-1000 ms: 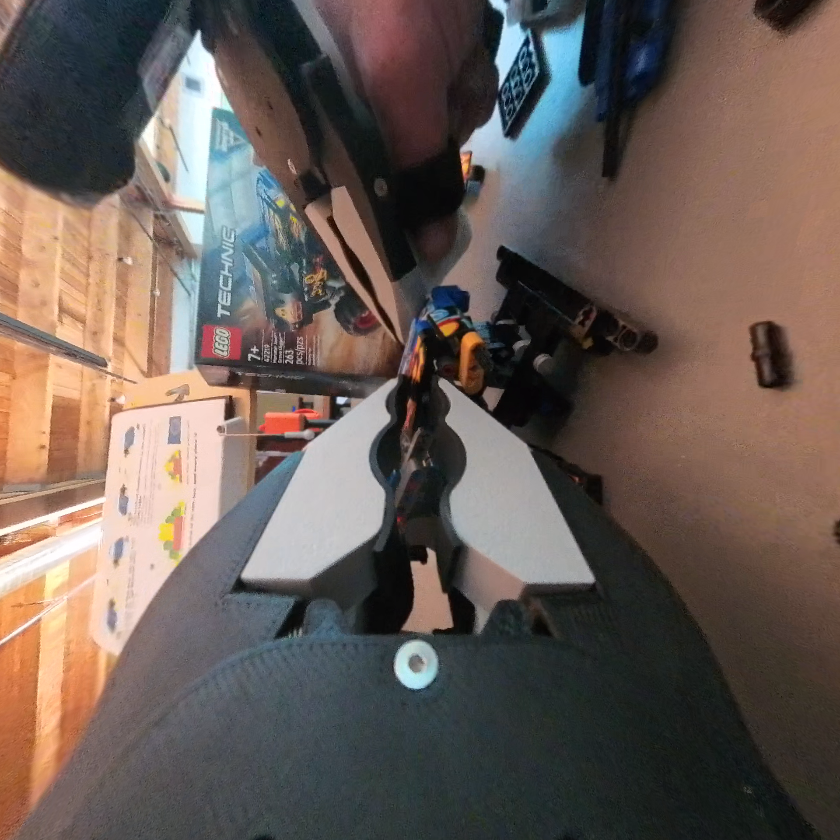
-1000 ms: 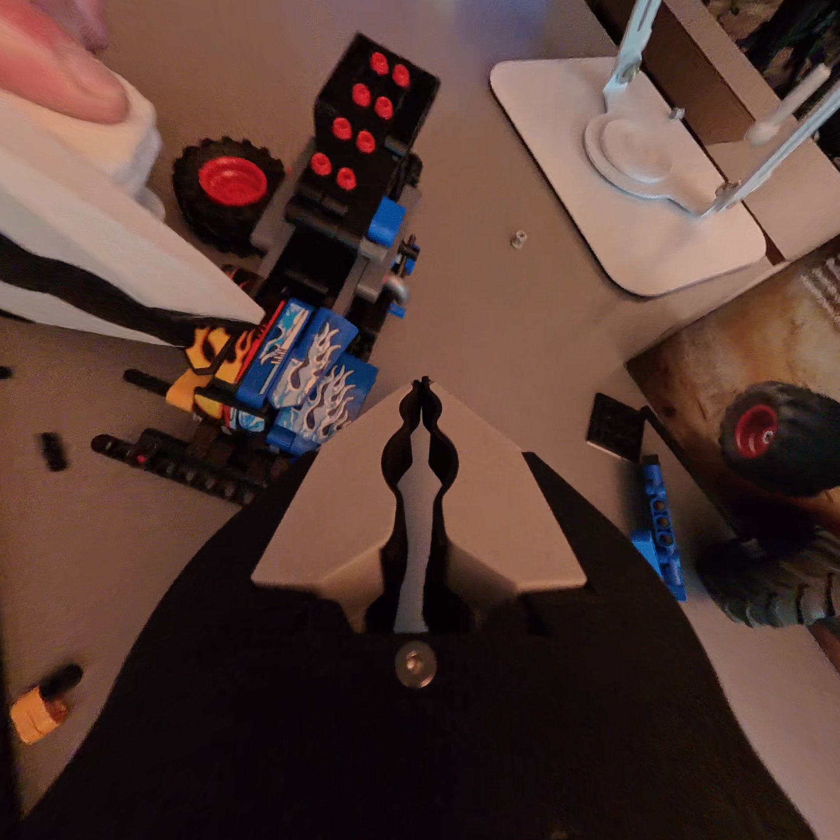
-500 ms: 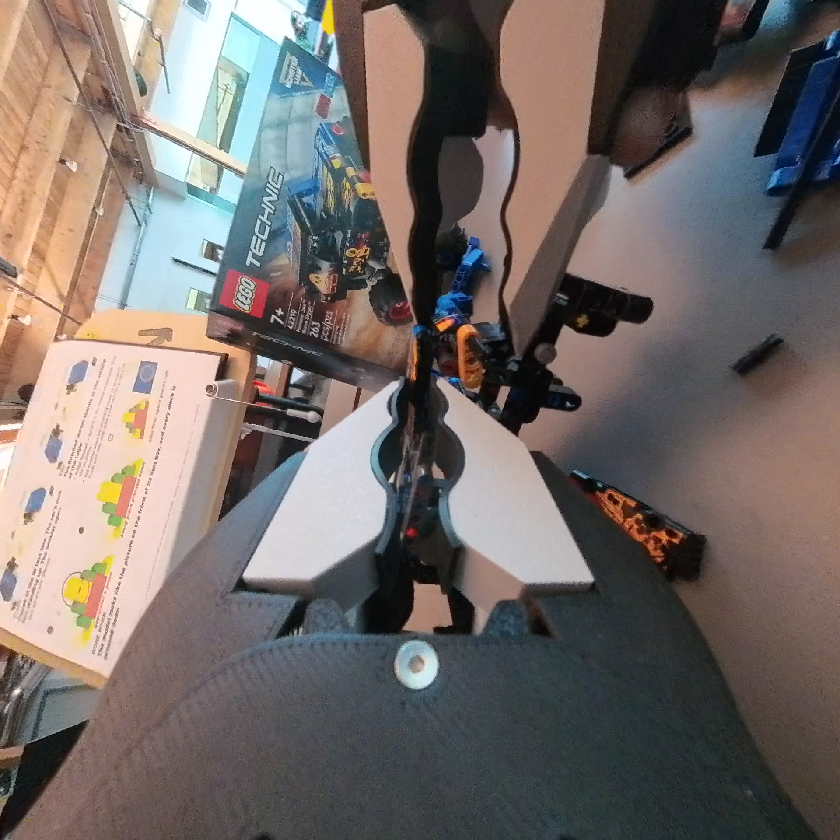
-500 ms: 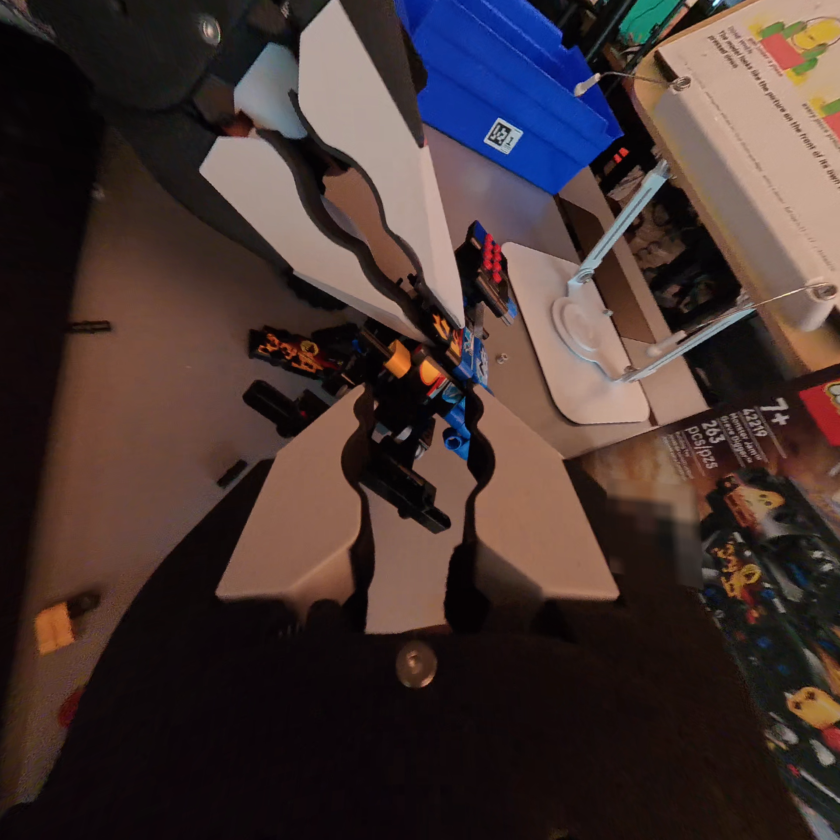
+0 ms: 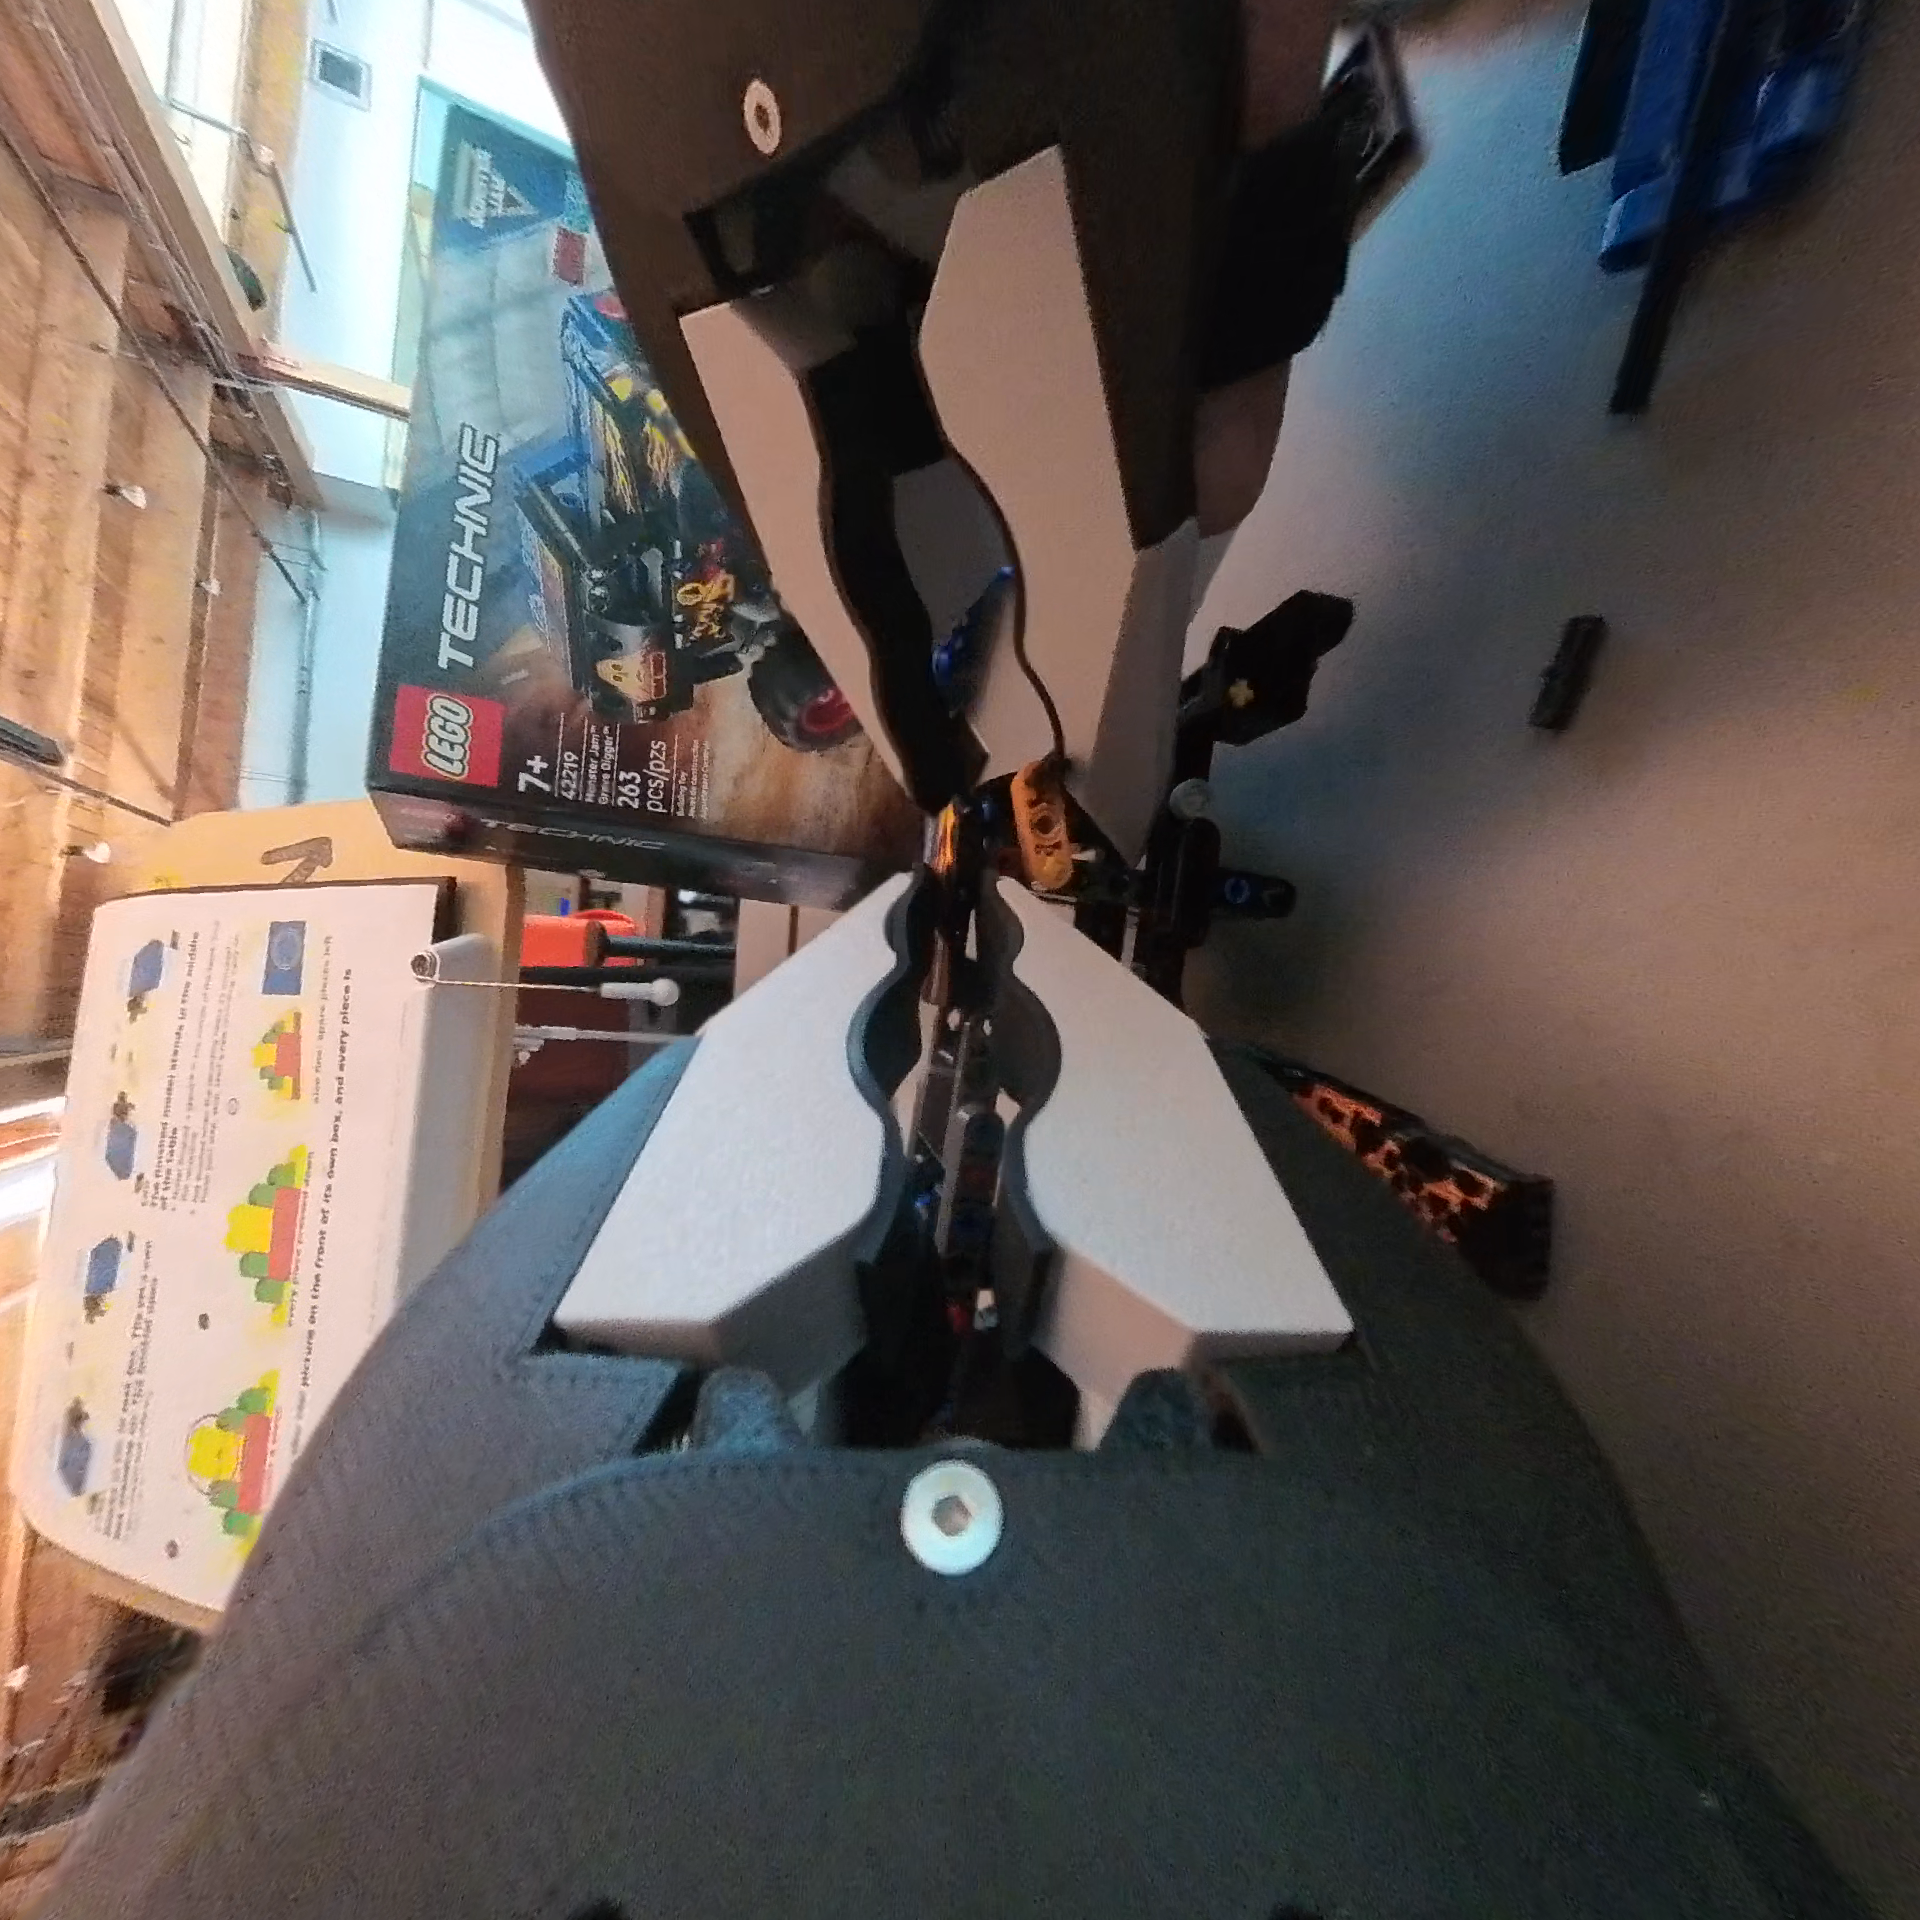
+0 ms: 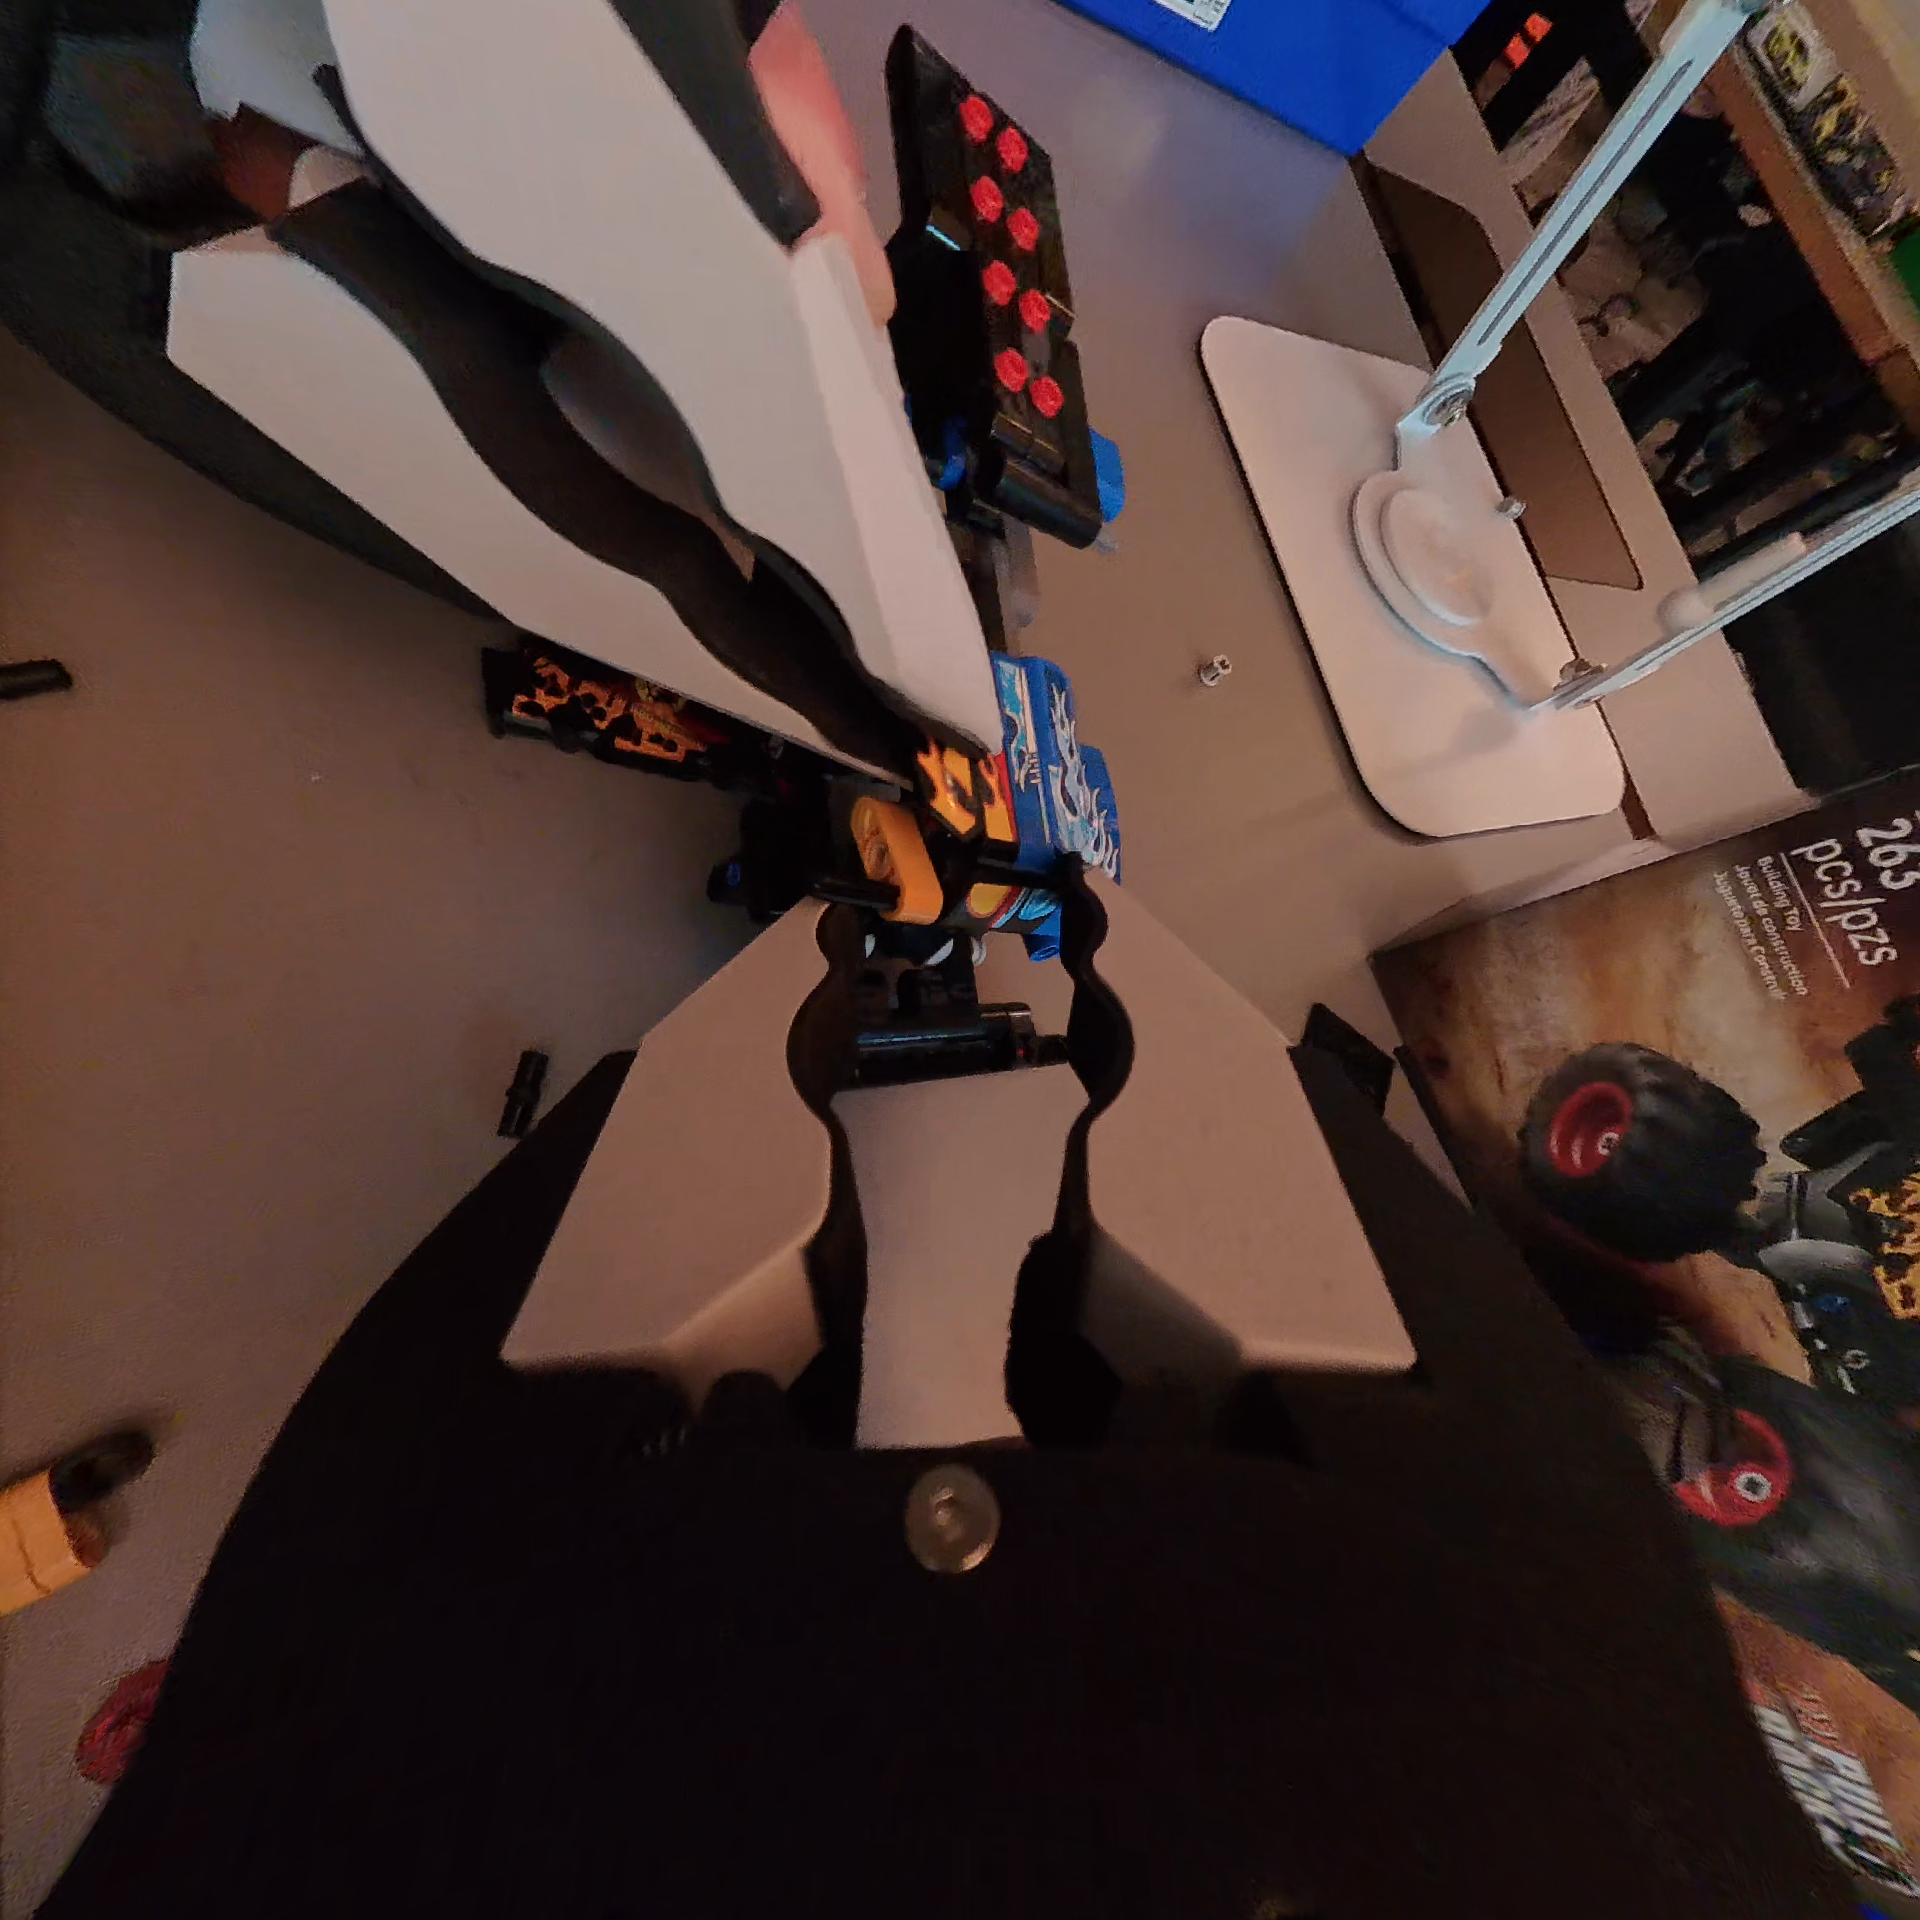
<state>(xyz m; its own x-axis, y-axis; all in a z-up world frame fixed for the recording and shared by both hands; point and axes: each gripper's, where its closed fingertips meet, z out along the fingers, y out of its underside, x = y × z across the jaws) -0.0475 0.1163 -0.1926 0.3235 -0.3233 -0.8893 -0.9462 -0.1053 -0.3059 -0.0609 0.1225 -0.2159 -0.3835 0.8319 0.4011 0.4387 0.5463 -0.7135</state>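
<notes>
Left claw is pinched tight on the toy truck model, nose to nose with the right claw, whose jaws stand apart around the model's black end, not clamped. A flame-printed panel lies just beside them on the counter, the set's box beyond.

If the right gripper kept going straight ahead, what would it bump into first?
Most likely the small toy-brick truck model with blue flame panels and an orange piece. The right gripper is open, its tips already level with the model's near end. Just beyond is the left gripper, shut on the same model.
</notes>
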